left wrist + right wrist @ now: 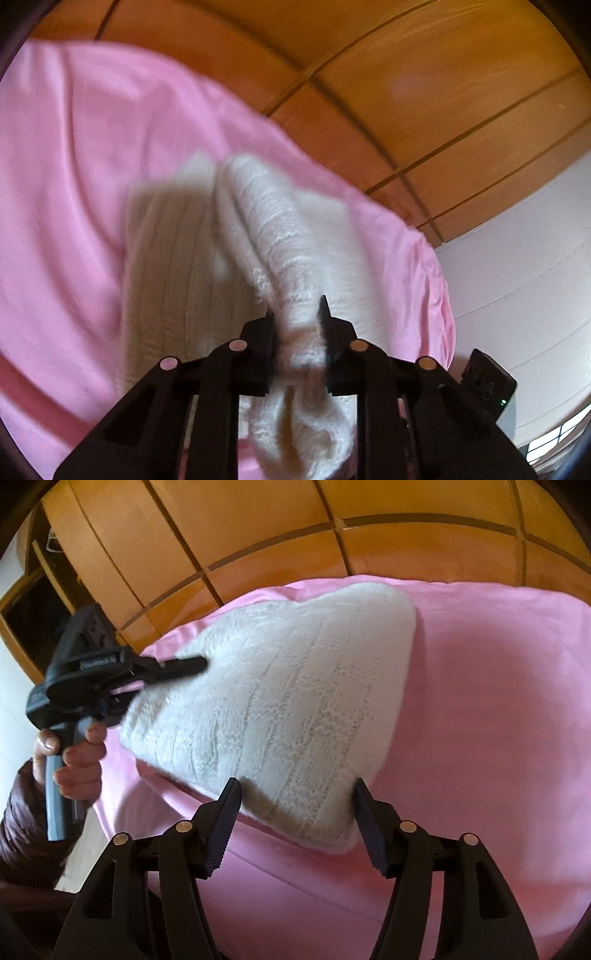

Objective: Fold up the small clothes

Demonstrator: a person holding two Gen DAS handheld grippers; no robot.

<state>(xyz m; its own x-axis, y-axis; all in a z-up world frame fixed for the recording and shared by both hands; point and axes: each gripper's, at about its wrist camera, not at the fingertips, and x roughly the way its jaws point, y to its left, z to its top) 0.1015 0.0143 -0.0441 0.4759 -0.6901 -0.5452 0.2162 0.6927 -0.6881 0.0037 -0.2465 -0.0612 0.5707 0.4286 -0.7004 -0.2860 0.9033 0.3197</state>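
A white knitted garment (288,701) lies on a pink sheet (480,738), its left part lifted. In the left wrist view my left gripper (297,317) is shut on a bunched fold of the white knit (273,236) and holds it up above the sheet (66,184). The left gripper also shows in the right wrist view (192,664), gripping the garment's left edge, with the hand on its handle. My right gripper (295,797) is open, its jaws wide apart on either side of the garment's near corner, not closed on it.
A wooden panelled wardrobe (295,535) stands behind the bed. A white wall (517,258) lies to the right in the left wrist view. The pink sheet extends right of the garment.
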